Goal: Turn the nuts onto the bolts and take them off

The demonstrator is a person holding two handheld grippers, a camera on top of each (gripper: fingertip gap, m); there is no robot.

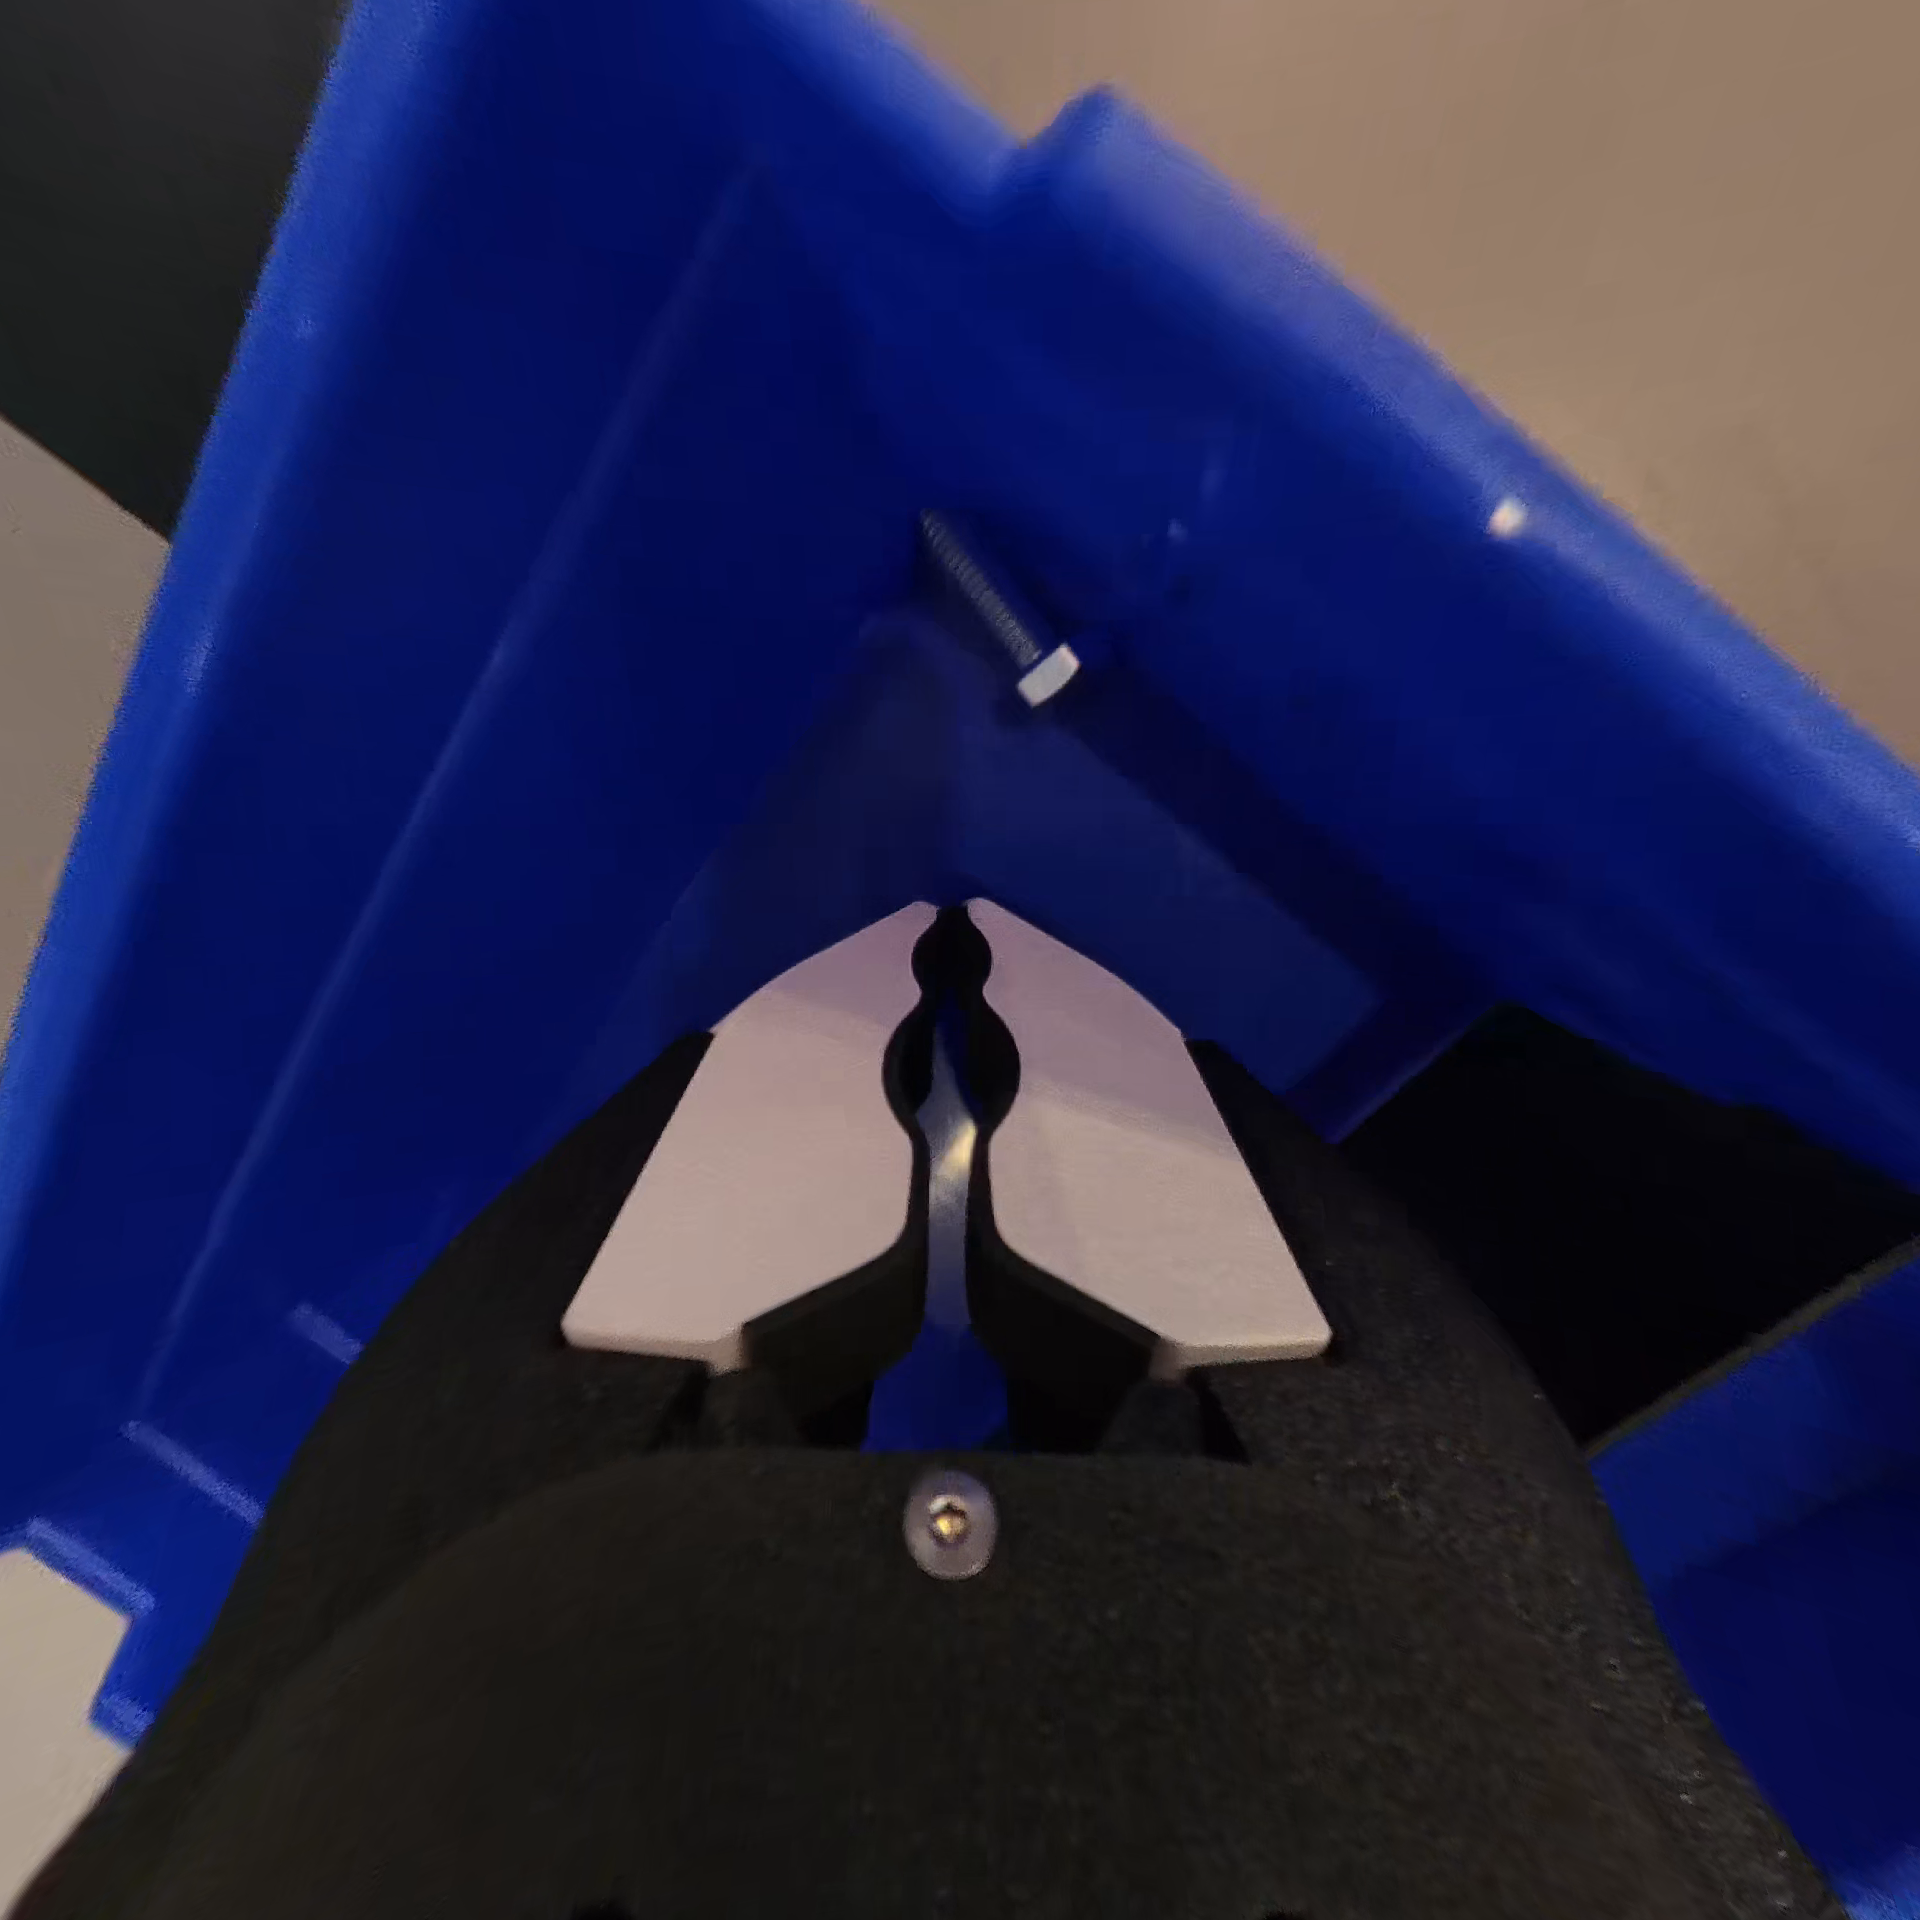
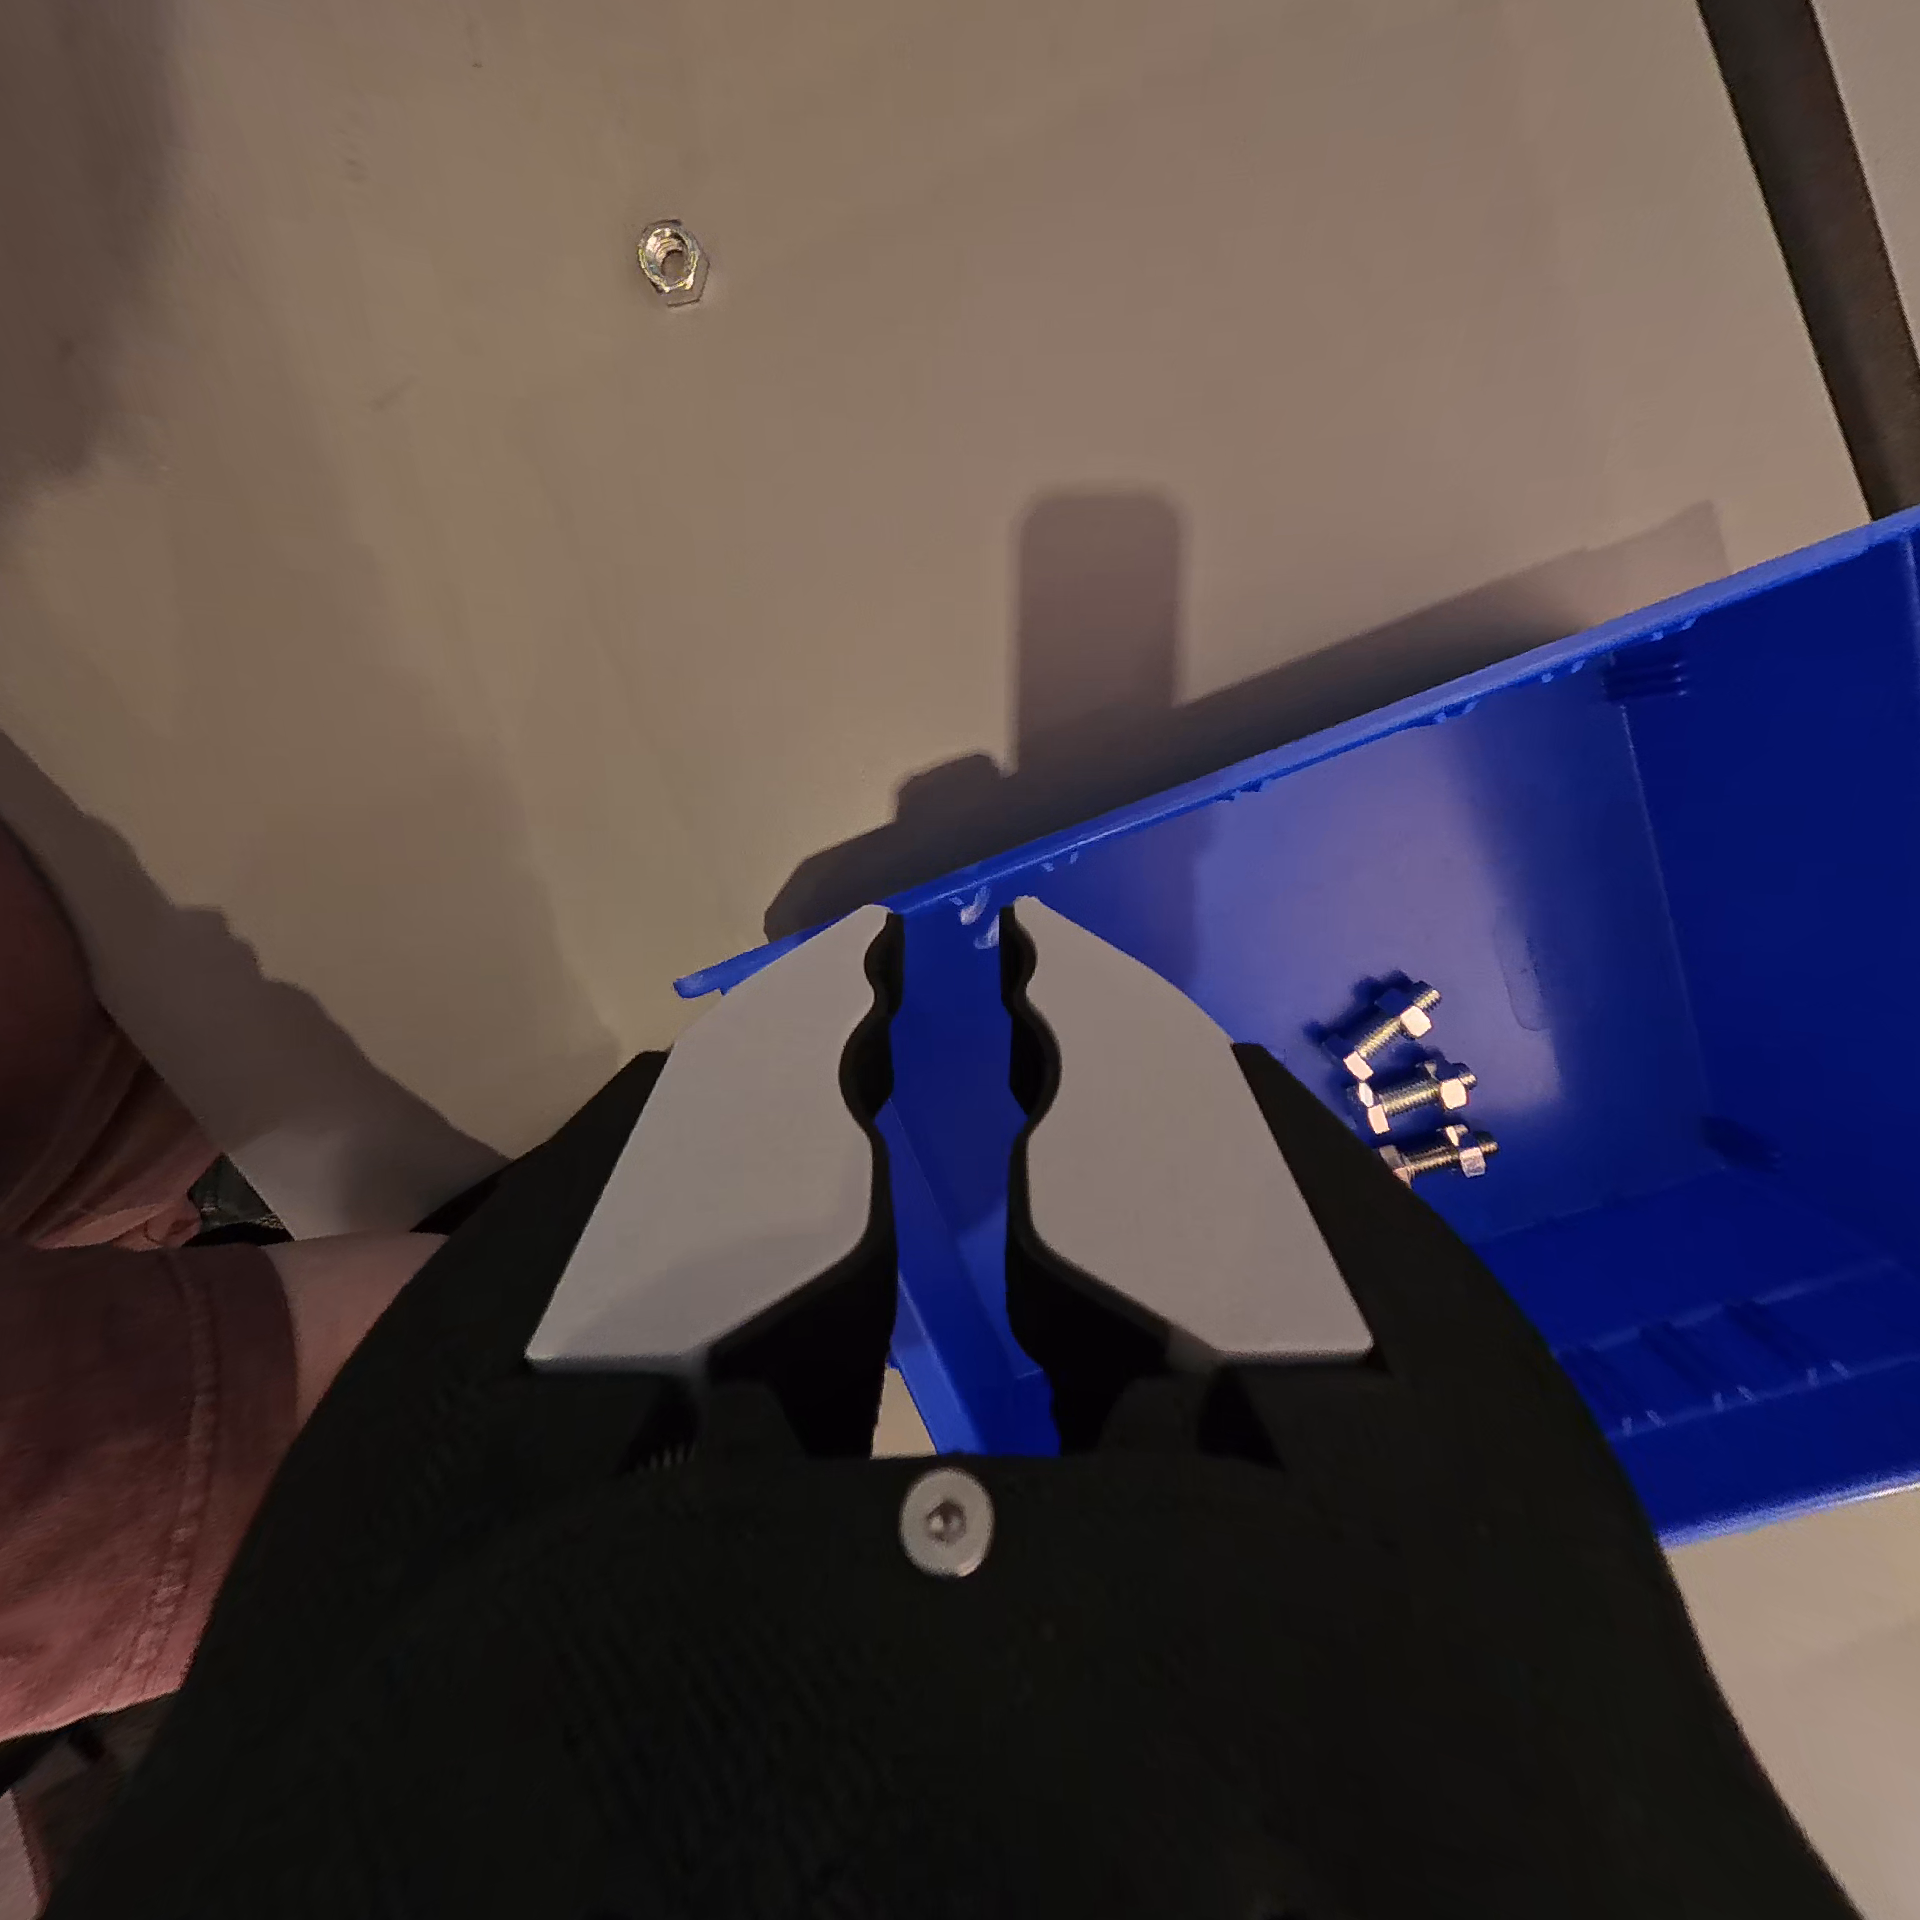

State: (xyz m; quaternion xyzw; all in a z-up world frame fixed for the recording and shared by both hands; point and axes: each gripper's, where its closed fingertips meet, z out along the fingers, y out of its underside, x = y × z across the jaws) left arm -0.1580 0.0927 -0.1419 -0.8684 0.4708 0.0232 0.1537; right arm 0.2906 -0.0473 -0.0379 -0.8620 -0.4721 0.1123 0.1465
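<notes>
In the right wrist view my right gripper (image 2: 945, 920) is shut on the end wall of a blue plastic bin (image 2: 1714, 935), with both pads pressed on the wall. Three bolts with nuts on them (image 2: 1413, 1091) lie inside the bin. A loose nut (image 2: 673, 260) lies on the table farther off. In the left wrist view my left gripper (image 1: 953, 914) is shut, its tips together inside a corner of the blue bin (image 1: 520, 623). A single bolt (image 1: 997, 613) lies against the bin wall just beyond the tips. I see no nut or bolt in the left jaws.
The beige table (image 2: 416, 520) spreads around the bin. A person's reddish sleeve (image 2: 94, 1403) is at the left. A dark bar (image 2: 1808, 260) runs down the top right. More blue plastic (image 1: 1766, 1558) shows at the lower right of the left wrist view. About 50 cm separates my left fingertips from my right. My left tips are roughly 5 cm from the single bolt (image 1: 997, 613). From my right tips it is roughly 20 cm to the loose nut (image 2: 673, 260); from my left, 30 cm.
</notes>
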